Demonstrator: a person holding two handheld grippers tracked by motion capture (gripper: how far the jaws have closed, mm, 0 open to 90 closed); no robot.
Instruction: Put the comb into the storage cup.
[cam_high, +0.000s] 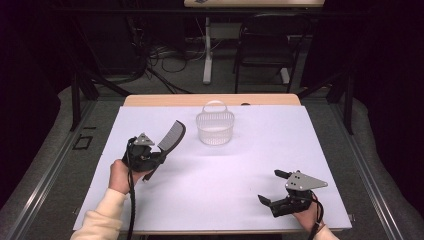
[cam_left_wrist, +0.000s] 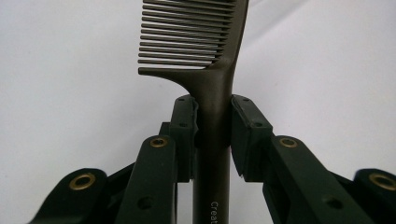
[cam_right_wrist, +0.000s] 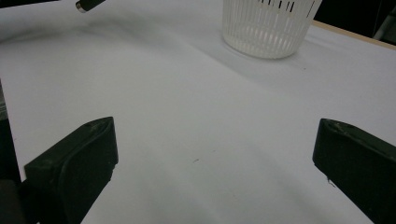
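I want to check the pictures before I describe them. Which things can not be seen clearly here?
- Comb: in the left gripper view the top edge cuts off its teeth, the bottom edge cuts its printed word after "Creat".
- Comb handle end in the high view: hidden behind the left gripper.
- Basket: the right gripper view's top edge cuts off its rim and handle.
- Inside of the basket: too small in the high view to tell whether anything lies in it.

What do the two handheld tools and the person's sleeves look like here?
Both the left tool and the right tool are black, two-jawed, each topped by a grey three-cornered plate with small holes. Brass-coloured rivets mark the linkages. A black cable trails from each. The person wears cream sleeves.
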